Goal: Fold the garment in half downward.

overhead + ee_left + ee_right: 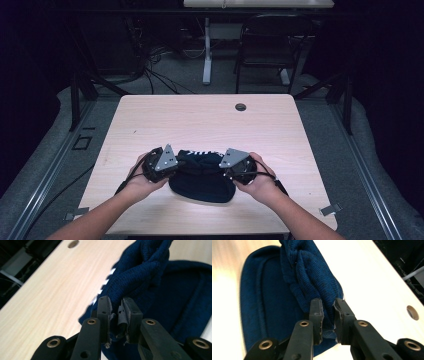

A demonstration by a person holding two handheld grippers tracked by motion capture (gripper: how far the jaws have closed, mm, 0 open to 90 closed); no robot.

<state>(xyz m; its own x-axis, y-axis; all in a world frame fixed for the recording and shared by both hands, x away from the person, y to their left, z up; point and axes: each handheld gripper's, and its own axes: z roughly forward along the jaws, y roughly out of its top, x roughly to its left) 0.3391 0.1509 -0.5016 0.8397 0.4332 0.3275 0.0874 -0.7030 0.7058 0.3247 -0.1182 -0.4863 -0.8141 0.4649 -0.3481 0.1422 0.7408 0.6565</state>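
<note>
A pale wooden table point(210, 120) is seen in a dark room, with a chair point(267, 42) and cables on the floor beyond its far edge. A dark blue knitted hat point(202, 180) lies near the table's near edge, midway between the two sides. The hat's left side is pinched by the left gripper point(175, 165), and a gathered fold of knit is clamped between nearly closed jaws in the left gripper view point(115, 308). The hat's right side is pinched likewise by the right gripper point(224, 167), with bunched fabric pressed between its jaws point(327, 308). One layer has been lifted and gathered above the hat's flat lower part. The work is judged to be at an early to middle stage: both grips are made, but the folding or turning of the hat is not finished.
</note>
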